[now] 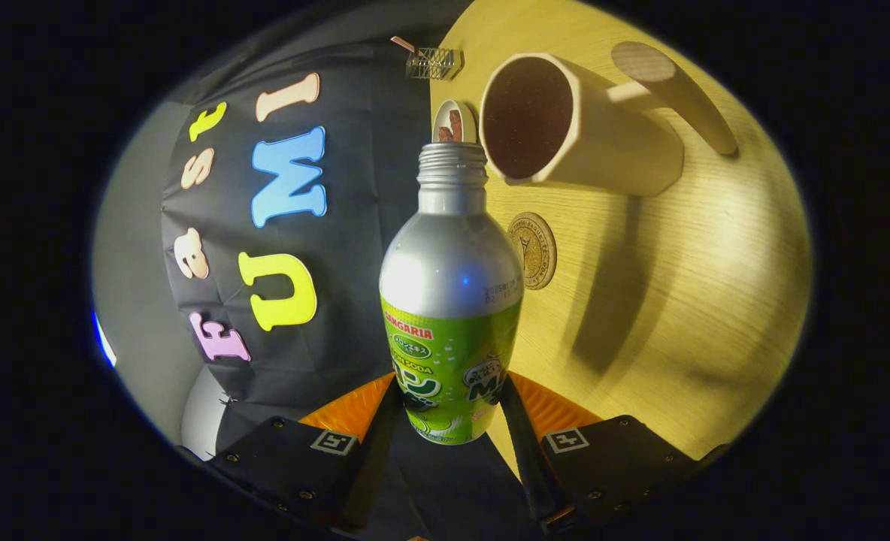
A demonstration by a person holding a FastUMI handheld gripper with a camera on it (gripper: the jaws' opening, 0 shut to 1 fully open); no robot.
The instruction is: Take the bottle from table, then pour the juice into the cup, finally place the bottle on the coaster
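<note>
While the view is rolled hard over, so that the wooden table [640,300] stands like a wall on one side, the gripper [451,409] has the bottle [451,300] clamped between its two fingers, one pressing on each side of the green label near the base. The bottle is uncapped, its threaded neck pointing away from the fingers and its open mouth just beside the rim of the cup [565,120], which stands on the table toward its far edge. The cup's inside looks dark; whether any juice has reached it cannot be told. A small round thing [454,122] sits just past the bottle's mouth, too unclear to name. The round coaster [533,250] lies flat on the table nearer than the cup, beside the bottle's shoulder, bare. A wooden piece [674,94] rests beyond the cup.

By my reading the pouring step is in hand, the bottle tipped toward the cup. The next move calls for keeping the mouth over the rim, then righting the bottle and setting its base square on the coaster before letting go.
</note>
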